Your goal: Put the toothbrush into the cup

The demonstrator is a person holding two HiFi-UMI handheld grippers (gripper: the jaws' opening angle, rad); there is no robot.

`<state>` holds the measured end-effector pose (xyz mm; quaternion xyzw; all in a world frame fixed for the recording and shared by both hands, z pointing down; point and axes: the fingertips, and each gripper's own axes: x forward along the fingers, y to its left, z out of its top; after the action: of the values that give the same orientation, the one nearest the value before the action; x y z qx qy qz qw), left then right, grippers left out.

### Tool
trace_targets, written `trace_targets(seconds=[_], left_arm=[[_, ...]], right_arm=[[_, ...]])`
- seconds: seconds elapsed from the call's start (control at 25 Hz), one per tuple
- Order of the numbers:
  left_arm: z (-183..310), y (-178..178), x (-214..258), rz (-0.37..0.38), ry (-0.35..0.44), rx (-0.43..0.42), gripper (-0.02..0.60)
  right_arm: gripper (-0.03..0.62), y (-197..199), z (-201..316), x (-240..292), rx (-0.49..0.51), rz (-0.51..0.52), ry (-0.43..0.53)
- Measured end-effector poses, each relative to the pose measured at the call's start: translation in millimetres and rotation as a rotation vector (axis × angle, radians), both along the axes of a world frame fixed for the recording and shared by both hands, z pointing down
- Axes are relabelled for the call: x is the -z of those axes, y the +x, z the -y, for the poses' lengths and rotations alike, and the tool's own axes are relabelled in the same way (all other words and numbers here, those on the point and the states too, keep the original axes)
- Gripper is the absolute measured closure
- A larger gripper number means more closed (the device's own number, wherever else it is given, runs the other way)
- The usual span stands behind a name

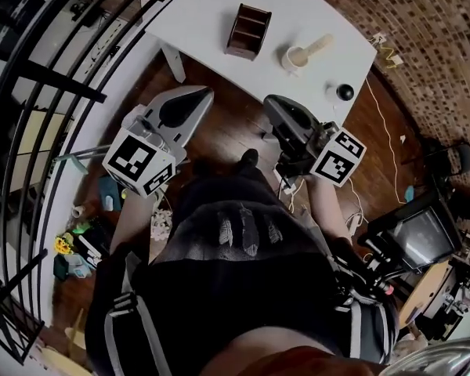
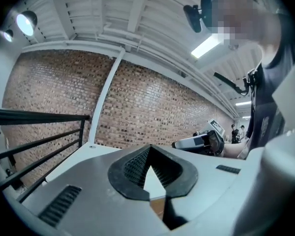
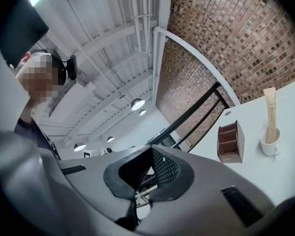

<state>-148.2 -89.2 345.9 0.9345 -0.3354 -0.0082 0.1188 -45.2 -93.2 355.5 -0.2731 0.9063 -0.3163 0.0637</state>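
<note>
The toothbrush (image 1: 319,47) is a long, flat, pale beige stick. It stands in the white cup (image 1: 290,59), its lower end inside and its upper part leaning out over the rim. In the right gripper view it rises almost upright from the cup. The cup sits on the white worktop (image 1: 211,10), near a brown box (image 1: 248,30) with open compartments; the 2 do not touch. A small black-and-white round thing (image 1: 341,92) lies near the worktop's edge. Both grippers are off the worktop, close to the person's body. The left gripper (image 1: 197,96) has its fingers closed on nothing. The right gripper (image 1: 271,102) also has its fingers closed, with nothing held between them.
</note>
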Motion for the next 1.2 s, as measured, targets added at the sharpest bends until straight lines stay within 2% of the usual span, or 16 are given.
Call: trace_targets(seconds=[0.2, 0.4, 0.56, 0.68, 1.0, 1.2], left_arm=[[-8, -13, -5, -0.128, -0.057, -0.065, 0.584], [-1, -4, -5, -0.172, -0.037, -0.122, 0.584], [3, -1, 1, -0.197, -0.027, -0.131, 0.584], [5, 4, 1, -0.179, -0.033, -0.128, 0.584], [-3, 30, 9, -0.071, -0.049, -0.115, 0.584], [-24, 79, -5, 0.031, -0.075, -0.163, 0.585]], right_arm=[[0.594, 1, -15, 16, -0.065, 0.025, -0.043], [0.594, 29, -27, 18, -0.163, -0.025, -0.059], [0.594, 43, -35, 24, -0.208, -0.028, -0.052], [0.594, 47, -38, 23, -0.202, -0.017, -0.046], [0.594, 68, -50, 19, -0.191, 0.029, -0.032], [0.594, 94, -66, 9, -0.170, 0.091, -0.042]])
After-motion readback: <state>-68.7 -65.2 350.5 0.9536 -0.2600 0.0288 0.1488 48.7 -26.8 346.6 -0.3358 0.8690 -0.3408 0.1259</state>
